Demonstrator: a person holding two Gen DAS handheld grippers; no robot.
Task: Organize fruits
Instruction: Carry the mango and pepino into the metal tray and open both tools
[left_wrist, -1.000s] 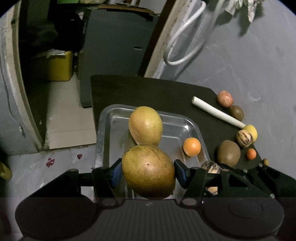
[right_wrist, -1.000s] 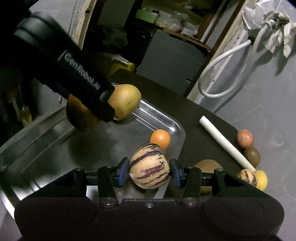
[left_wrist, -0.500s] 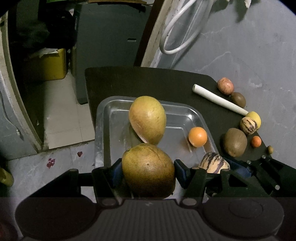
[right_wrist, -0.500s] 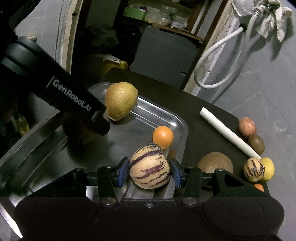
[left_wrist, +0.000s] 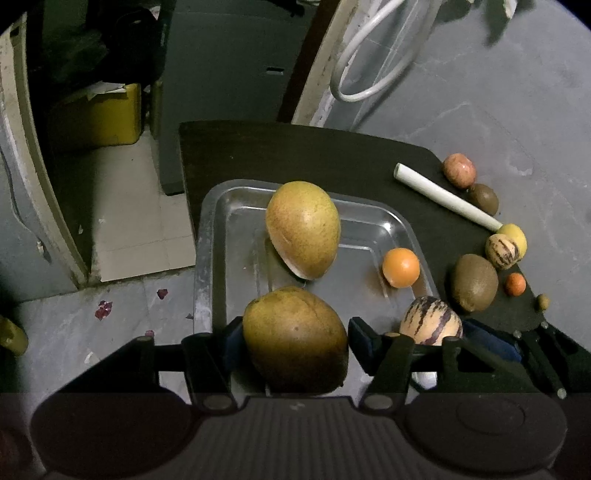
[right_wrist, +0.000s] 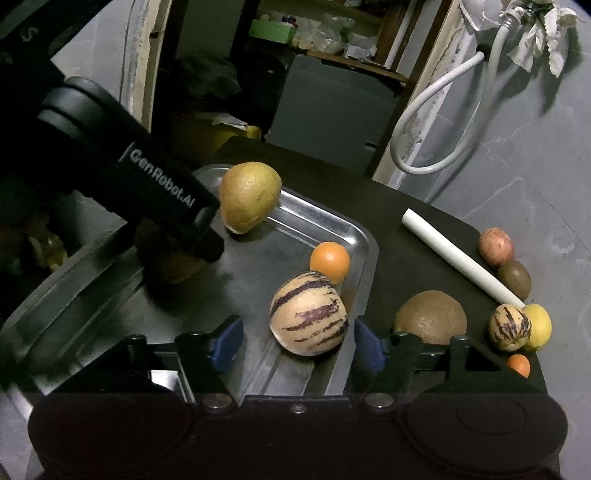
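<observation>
**Two releases over one tray: rolling fruit is the worry**

The metal tray (left_wrist: 207, 258) lies ahead of and beneath both grippers. The left gripper (left_wrist: 291, 341) has its jaws opening around a large mango (left_wrist: 295, 339); the right pad shows a gap, the left looks barely clear. If the mango is not fully settled, it could roll onto the second mango (left_wrist: 303, 232) just ahead.

The right gripper (right_wrist: 295, 341) is also opening, pads well clear of the striped melon (right_wrist: 308, 314) resting between them by the tray's right rim. A careless withdrawal could nudge it into the small orange (right_wrist: 330, 261) touching it beyond, or over the rim toward the kiwi (right_wrist: 430, 317).
</observation>
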